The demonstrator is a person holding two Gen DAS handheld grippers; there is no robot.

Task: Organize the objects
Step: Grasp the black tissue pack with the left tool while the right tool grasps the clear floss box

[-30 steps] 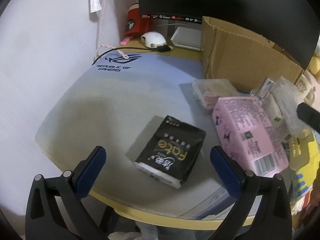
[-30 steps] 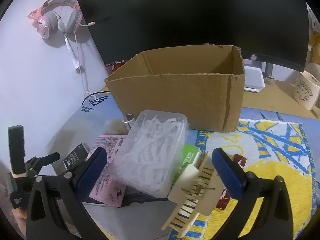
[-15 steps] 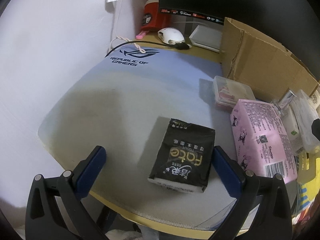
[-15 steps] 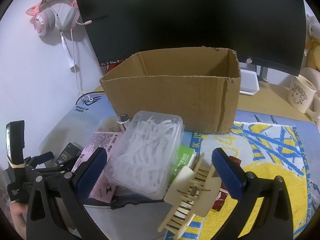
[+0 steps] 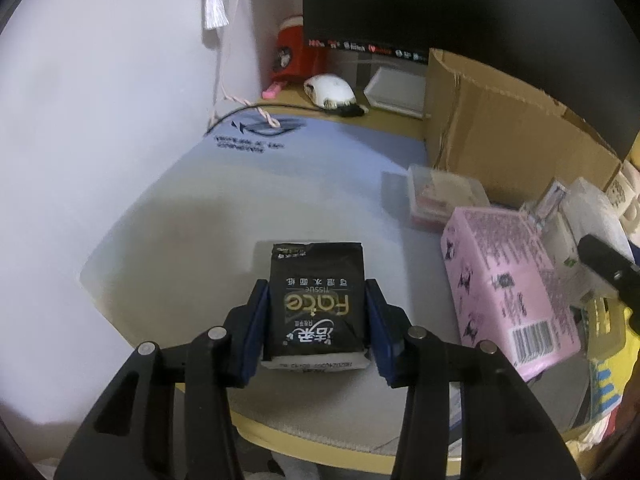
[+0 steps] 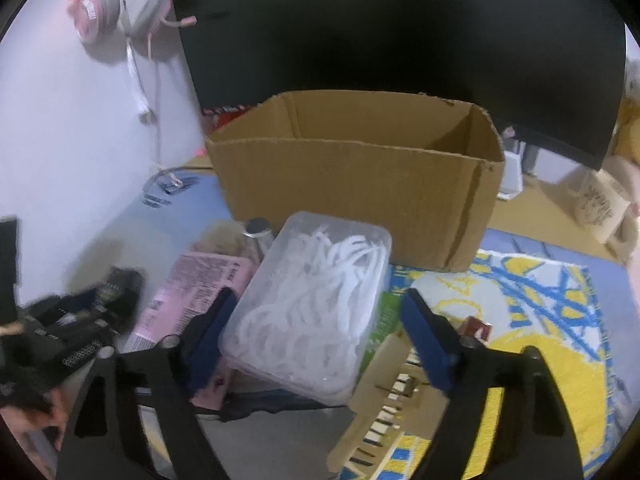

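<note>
Black film with gold lettering wraps the tissue pack [image 5: 316,304], which is framed at its near end by the 2 blue pads of the left gripper [image 5: 316,320]. The jaws are closing; both pads are seen against the pack's sides, though motion blur leaves it unsure how firmly they press. The pack is laid flat on the grey desk mat [image 5: 200,216], near its front edge. To its right, a pink packet [image 5: 508,284] is set on its side, and a small clear case [image 5: 444,196] is placed behind that, just in front of the cardboard box [image 5: 512,132]. A white mouse [image 5: 330,90] and a red container [image 5: 294,54] are seen at the back by the monitor [image 5: 460,4].

In the right wrist view, the right gripper [image 6: 312,320] is positioned around a clear plastic box of white floss picks [image 6: 316,300]. Its jaws are closing too; the left pad is at the box's edge while a gap is still left at the right pad. The clear box is stacked on the pink packet [image 6: 192,288] and a green item [image 6: 386,316]. A cream comb [image 6: 392,404] is tilted beneath the right finger. The open cardboard box [image 6: 352,184] is stood behind, on a yellow and blue towel [image 6: 540,320]. Pink headphones [image 6: 120,8] are hung on the wall.
</note>
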